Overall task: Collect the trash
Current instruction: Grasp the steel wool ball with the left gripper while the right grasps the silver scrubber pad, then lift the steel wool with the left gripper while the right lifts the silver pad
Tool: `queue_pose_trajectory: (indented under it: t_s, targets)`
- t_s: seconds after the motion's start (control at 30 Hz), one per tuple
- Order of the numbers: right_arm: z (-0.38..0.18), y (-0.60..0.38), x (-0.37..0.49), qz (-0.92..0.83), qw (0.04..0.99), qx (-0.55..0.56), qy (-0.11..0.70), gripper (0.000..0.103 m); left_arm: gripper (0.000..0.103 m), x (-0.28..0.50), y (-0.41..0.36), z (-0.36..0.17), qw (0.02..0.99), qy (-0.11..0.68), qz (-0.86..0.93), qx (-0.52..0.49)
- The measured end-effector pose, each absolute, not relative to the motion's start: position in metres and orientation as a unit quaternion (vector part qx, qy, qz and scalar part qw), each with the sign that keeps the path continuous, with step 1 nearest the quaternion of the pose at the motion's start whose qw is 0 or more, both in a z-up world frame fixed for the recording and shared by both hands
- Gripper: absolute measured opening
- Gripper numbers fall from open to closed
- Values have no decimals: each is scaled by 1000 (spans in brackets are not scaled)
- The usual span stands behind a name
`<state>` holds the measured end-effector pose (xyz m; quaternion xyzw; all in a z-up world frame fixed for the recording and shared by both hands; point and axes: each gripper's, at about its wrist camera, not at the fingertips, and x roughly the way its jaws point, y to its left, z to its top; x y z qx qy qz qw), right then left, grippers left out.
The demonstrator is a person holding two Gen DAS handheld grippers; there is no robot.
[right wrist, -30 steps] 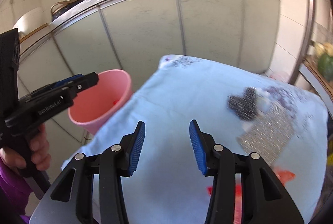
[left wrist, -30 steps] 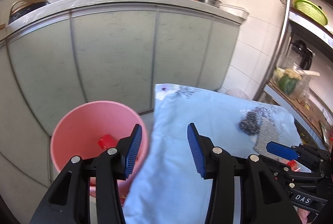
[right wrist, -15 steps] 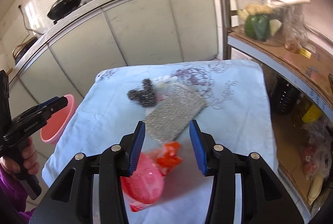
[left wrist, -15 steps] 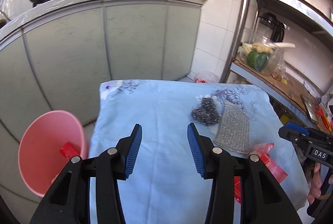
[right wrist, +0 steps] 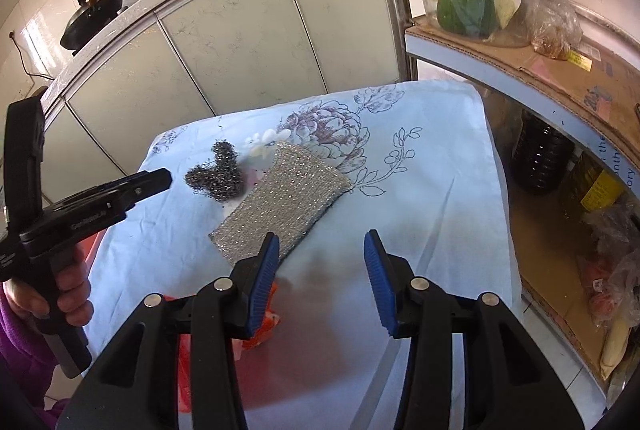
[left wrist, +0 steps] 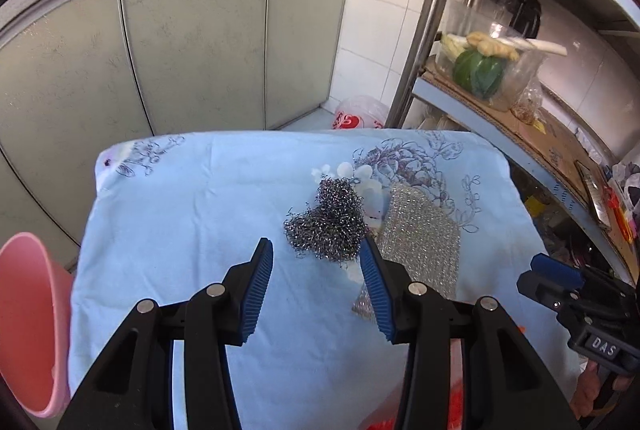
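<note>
On a table under a pale blue flowered cloth (left wrist: 192,214) lie a dark steel wool scrubber (left wrist: 328,224), a silver mesh sponge (left wrist: 420,238) and some white scraps (left wrist: 352,172) behind them. My left gripper (left wrist: 318,286) hangs open just short of the scrubber, nothing between its blue pads. The right gripper (right wrist: 320,278) is open over bare cloth, right of the sponge (right wrist: 280,198). Red-orange plastic trash (right wrist: 264,326) lies under its left finger. A pink bin (left wrist: 28,338) stands off the table's left edge.
Grey-green kitchen cabinets (left wrist: 192,42) with pans on the counter run behind the table. A metal shelf rack (right wrist: 520,70) with vegetables, bottles and bags stands close on the right. A white and red plastic bag (left wrist: 356,114) lies on the floor behind the table.
Both grippers swung right, from the pink bin toward the table's middle, and sank a little. The scrubber and sponge now sit just ahead of the fingers. The jaws kept their width.
</note>
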<state>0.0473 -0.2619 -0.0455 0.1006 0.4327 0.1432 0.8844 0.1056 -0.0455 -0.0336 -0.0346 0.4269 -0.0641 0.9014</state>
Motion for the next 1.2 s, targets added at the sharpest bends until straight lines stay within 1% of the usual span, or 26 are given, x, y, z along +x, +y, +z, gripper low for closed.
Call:
queue_pose_trajectory:
  t_s: [0.3, 0.4, 0.47, 0.57, 0.67, 0.97, 1.0, 1.03, 1.1, 1.2]
  targets:
    - [-66, -257, 77, 160, 868, 121, 455, 45, 45, 135, -51, -58, 892, 448, -46, -39]
    - [-67, -251, 86, 170, 862, 117, 462, 45, 37, 140, -53, -61, 891, 451, -46, -40]
    - [-68, -245, 89, 178, 858, 115, 468, 45, 25, 141, -54, -62, 892, 448, -45, -38]
    - [-71, -241, 91, 184, 851, 112, 479, 45, 18, 139, -52, -61, 896, 441, -46, -37]
    - [-75, -237, 92, 182, 847, 104, 489, 45, 15, 134, -49, -57, 899, 434, -46, -41]
    - [-83, -221, 104, 190, 834, 100, 508, 45, 15, 108, -22, -37, 912, 404, -39, -58]
    - [-83, -217, 106, 192, 835, 97, 507, 42, 15, 105, -18, -36, 912, 403, -36, -61]
    - [-82, -214, 107, 189, 836, 91, 507, 38, 15, 103, -15, -35, 913, 402, -34, -63]
    - [-83, -209, 111, 184, 837, 83, 508, 11, 15, 99, -9, -33, 914, 400, -29, -67]
    - [-80, -205, 115, 186, 839, 83, 505, 3, 15, 93, -1, -27, 916, 394, -24, -72]
